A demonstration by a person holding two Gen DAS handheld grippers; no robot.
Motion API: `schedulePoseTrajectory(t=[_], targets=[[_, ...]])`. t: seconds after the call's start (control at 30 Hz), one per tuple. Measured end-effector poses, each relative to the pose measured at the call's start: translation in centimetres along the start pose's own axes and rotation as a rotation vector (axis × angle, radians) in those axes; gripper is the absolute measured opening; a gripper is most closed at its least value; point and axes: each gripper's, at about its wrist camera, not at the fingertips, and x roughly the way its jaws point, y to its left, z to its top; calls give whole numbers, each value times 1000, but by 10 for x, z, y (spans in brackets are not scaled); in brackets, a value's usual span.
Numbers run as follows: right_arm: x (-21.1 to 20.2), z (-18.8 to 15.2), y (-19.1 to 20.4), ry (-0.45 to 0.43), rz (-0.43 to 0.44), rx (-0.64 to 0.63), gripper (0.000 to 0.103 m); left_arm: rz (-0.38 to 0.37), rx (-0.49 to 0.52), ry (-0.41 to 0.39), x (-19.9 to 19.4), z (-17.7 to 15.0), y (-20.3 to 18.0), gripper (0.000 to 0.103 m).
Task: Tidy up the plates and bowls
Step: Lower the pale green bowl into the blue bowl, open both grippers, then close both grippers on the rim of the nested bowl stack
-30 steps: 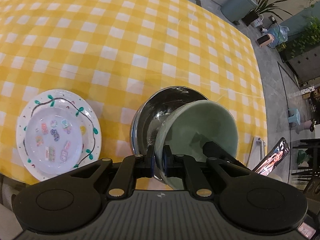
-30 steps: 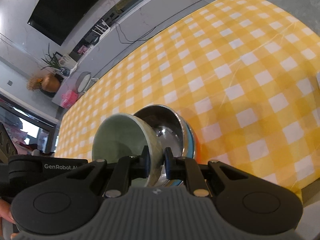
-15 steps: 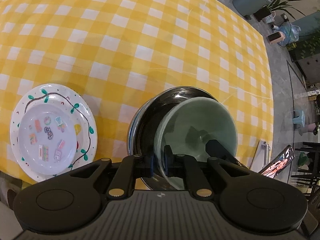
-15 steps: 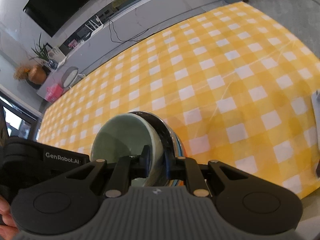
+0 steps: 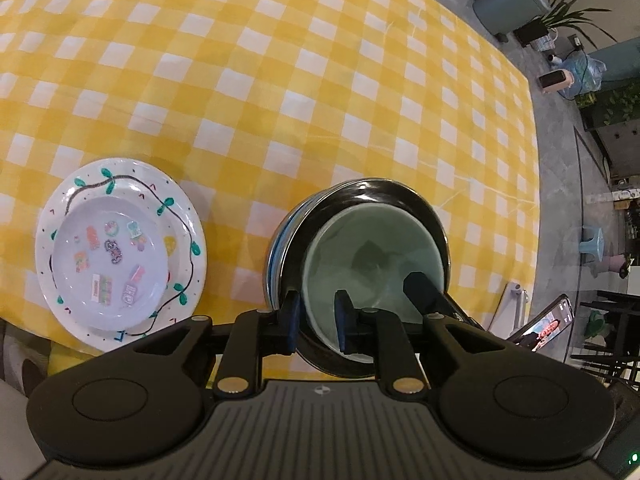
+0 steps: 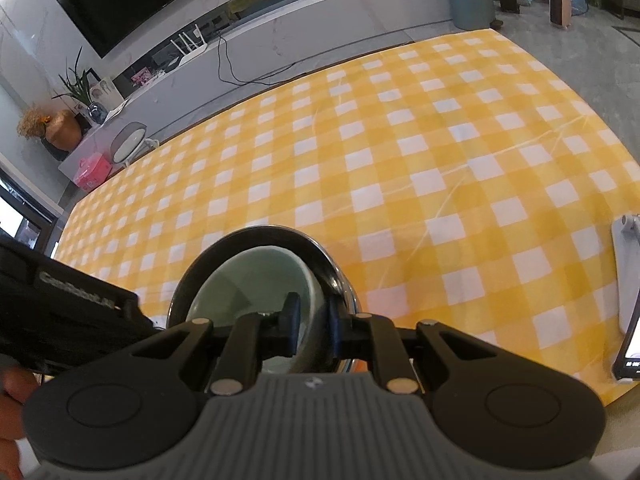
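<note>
Bowl [image 5: 372,256] in basin [image 5: 384,192], plate [image 5: 120,256] left.

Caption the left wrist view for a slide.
Left tongs just opening around the green bowl, now nested in the steel bowl, decorated plate beside.

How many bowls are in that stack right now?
3 visible: the green bowl sits inside the steel bowl, with a blue-rimmed bowl edge beneath. More may be hidden underneath.

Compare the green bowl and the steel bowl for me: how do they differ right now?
The green bowl is pale, matte and smaller; the steel bowl is dark, shiny and wider. The green bowl sits nested inside the steel bowl, which rests on a blue-rimmed dish. Both stand upright, empty.
</note>
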Motion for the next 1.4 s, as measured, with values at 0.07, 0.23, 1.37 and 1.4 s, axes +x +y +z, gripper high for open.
schedulePoseTrajectory(t=[0.07,0.23,1.37,1.4], targets=[[-1,0,-1,-3,5,6,16,-12,-4,-7,-5,0,2,19],[-12,-2,0,-61,8,6,18,-37,16,-50,-16,2,4,19],[34,-13,-51,67,131,355,86,-147,212,-532,2,-50,31,70],[38,-14,-54,86,145,378,86,-142,193,-528,5,-48,34,70]])
